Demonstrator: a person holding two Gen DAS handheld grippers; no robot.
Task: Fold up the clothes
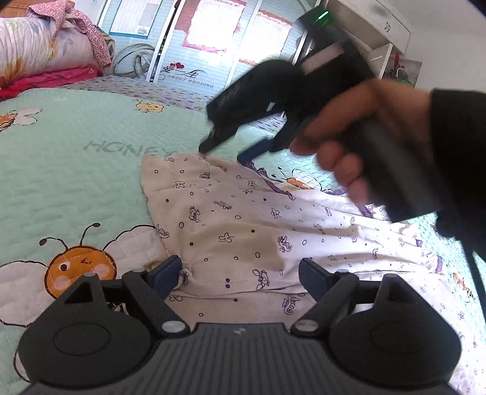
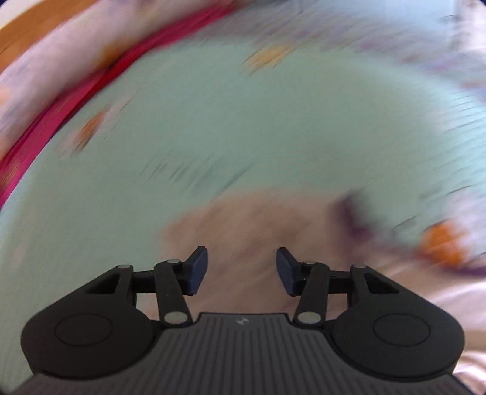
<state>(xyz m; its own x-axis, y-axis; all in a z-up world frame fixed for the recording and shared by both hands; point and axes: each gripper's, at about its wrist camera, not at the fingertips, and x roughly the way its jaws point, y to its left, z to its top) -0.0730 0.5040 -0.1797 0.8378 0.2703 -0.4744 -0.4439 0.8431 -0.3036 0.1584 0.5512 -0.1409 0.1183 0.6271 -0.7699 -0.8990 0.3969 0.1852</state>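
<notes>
Left gripper [image 1: 240, 273] sits spread over the near edge of the printed garment [image 1: 243, 224], pinching nothing. Right gripper [image 1: 224, 152] hovers half-spread at its far corner, so next both probably need to clamp cloth.

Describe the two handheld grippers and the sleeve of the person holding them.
Both the left gripper and right gripper are matte black, with ribbed bodies, round side housings, silver pivots and dark blue pads. A green light glows on the right one. The sleeve is black.
</notes>
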